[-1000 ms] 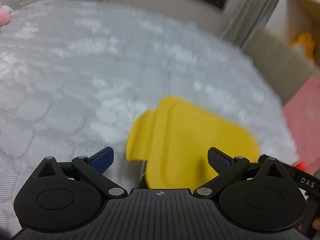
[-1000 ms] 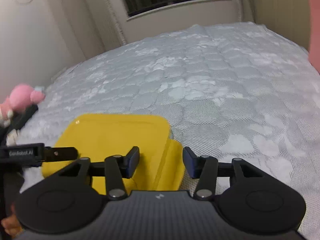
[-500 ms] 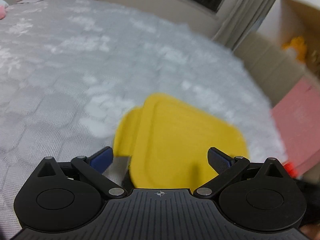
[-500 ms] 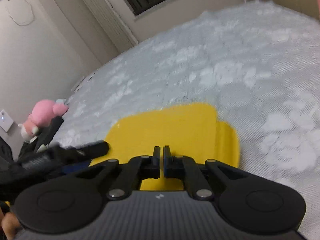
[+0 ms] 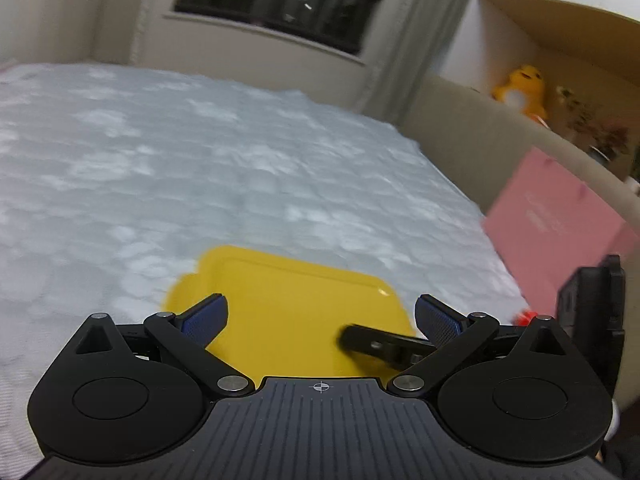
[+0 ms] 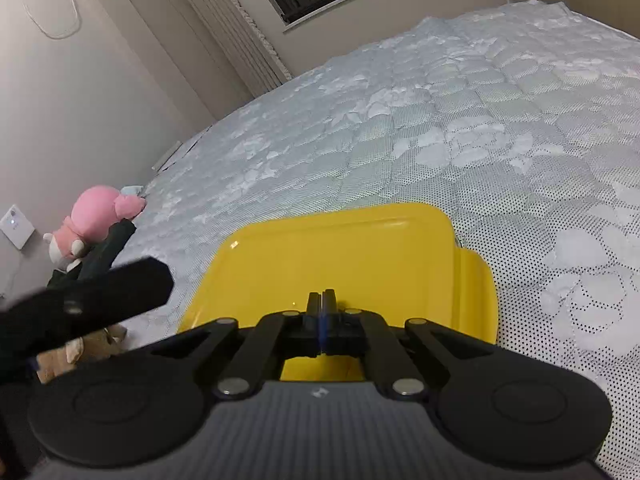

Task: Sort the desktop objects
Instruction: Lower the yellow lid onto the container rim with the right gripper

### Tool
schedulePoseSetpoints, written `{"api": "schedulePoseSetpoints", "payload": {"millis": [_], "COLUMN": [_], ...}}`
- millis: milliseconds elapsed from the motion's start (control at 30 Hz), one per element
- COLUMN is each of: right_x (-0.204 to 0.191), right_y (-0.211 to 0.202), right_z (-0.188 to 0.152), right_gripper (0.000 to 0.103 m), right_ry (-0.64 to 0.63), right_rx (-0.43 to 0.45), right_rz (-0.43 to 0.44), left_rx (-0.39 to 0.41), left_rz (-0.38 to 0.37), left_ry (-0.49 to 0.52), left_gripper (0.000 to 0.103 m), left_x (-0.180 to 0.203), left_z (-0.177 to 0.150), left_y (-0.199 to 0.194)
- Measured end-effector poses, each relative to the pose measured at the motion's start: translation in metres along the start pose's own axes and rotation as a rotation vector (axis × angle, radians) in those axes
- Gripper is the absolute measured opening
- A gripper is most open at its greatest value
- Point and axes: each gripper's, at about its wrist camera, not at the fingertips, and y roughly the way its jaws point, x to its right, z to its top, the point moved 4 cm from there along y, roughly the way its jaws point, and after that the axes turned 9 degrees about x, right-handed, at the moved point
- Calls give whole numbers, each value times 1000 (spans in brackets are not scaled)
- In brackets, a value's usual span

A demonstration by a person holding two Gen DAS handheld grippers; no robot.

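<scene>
A yellow plastic box with its lid lies on the quilted grey bed cover; it also shows in the right wrist view. My left gripper is open, its fingers spread over the near part of the lid. My right gripper is shut, fingers together at the lid's near edge; whether it pinches the lid is hidden. The right gripper's finger shows in the left wrist view, over the lid's right side.
A pink box leans at the bed's right edge, with a small red thing beside it. A yellow plush sits on a shelf. A pink plush and a brown plush lie at the left.
My right gripper has closed over the lid's near edge. Both cameras have tilted upward, so the box sits lower in view and more of the room shows.
</scene>
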Motion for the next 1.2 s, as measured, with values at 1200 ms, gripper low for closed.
{"api": "schedulePoseSetpoints", "payload": {"millis": [1200], "right_x": [4], "right_y": [-20], "right_z": [20], "right_gripper": [19], "right_ry": [-38], "right_rx": [87], "right_rz": [-100], "left_rx": [-10], "left_rz": [-52], "left_ry": [-283], "left_gripper": [101], "left_x": [-59], "left_z": [-2], "left_y": [8]}}
